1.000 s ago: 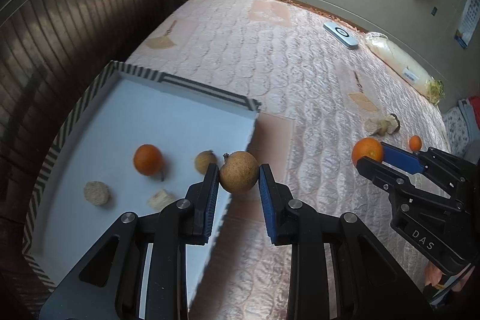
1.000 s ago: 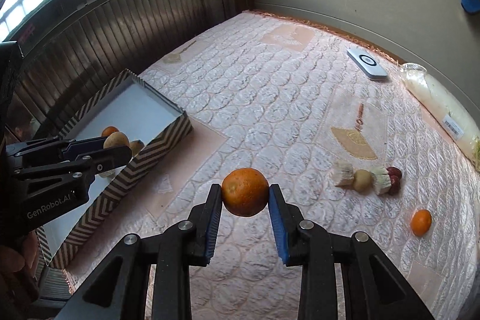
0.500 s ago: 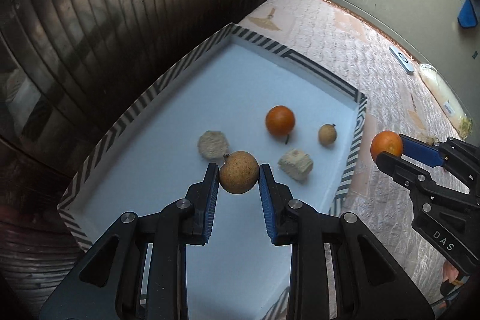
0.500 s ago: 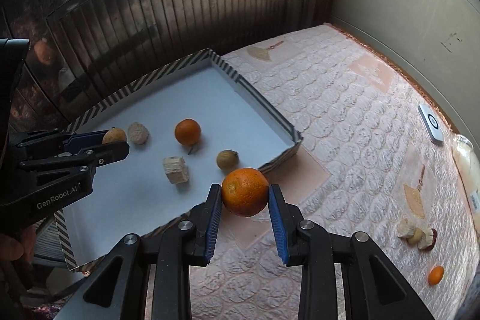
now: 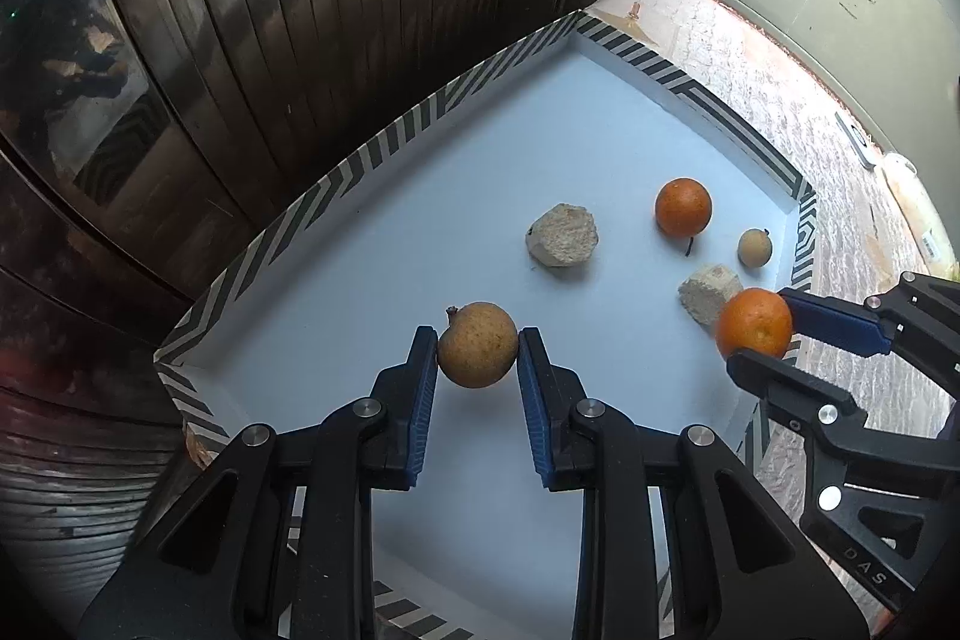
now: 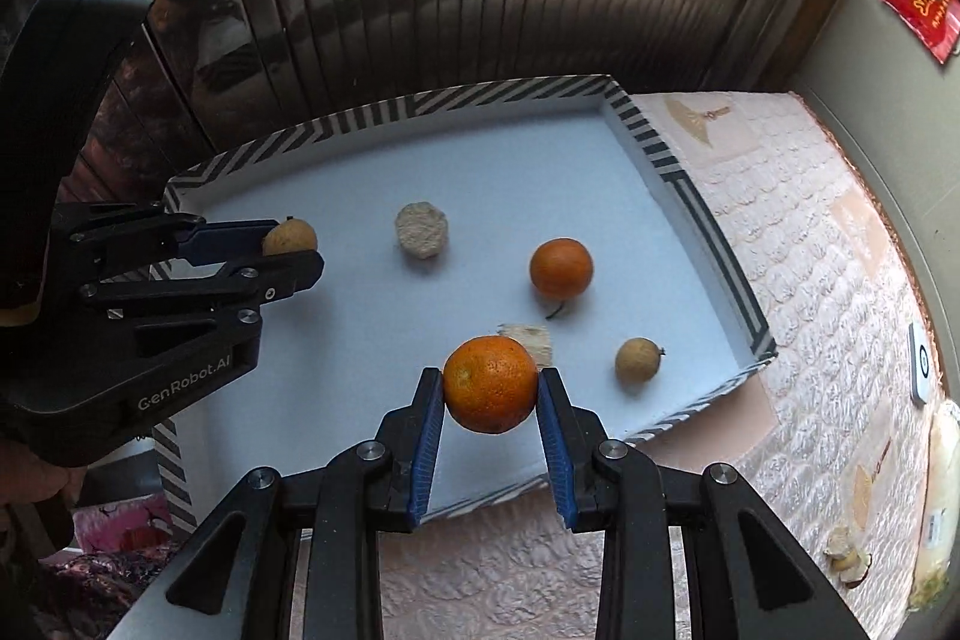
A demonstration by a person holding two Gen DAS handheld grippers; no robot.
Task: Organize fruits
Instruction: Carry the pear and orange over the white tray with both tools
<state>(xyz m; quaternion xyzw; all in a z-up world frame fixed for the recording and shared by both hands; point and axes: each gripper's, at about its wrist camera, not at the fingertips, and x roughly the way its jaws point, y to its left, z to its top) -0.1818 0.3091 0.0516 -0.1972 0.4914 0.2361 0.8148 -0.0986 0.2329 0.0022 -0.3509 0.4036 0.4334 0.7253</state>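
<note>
Carried from mattress to over tray: left gripper clamping brown fruit, right gripper clamping orange, poised for setting down among fruits.

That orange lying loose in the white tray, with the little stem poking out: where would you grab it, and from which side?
Grip the loose orange across its round middle, coming straight down from above. It sits clear of the pale chunk and the small brown fruit, so the fingers would likely fit either side. I'd keep them off the stem at its near edge.
</note>
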